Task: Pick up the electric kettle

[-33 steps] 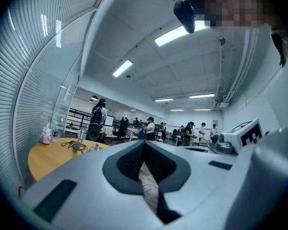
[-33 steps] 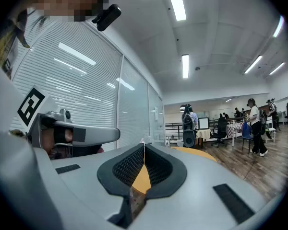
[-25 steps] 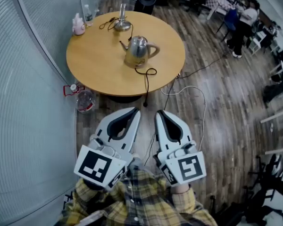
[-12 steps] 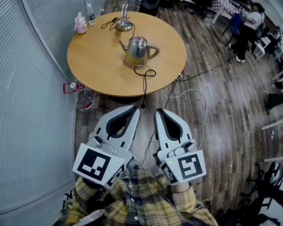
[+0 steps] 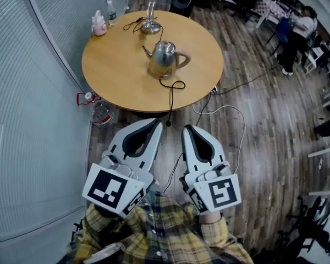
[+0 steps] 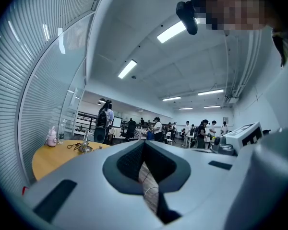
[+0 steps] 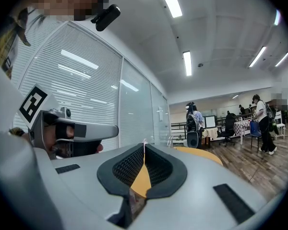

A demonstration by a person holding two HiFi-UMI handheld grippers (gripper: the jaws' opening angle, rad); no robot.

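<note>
Since a second ago the round surface [image 5: 113, 73] has slid slightly right in the head view. The left tongs [image 5: 153, 124] and right tongs [image 5: 187, 130] stay pressed together and empty. The electric kettle [image 5: 165, 59] stands near the surface's middle, well apart from both. Its cord [image 5: 171, 89] drops over the near edge. Open floor [image 5: 258, 114] lies to the right, and the blind-covered wall [image 5: 27, 125] is close on the left.

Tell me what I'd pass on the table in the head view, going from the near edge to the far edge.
black cord loop → electric kettle → metal stand → clear water bottle. The pink item sits about level with the stand, so it is left out.
</note>
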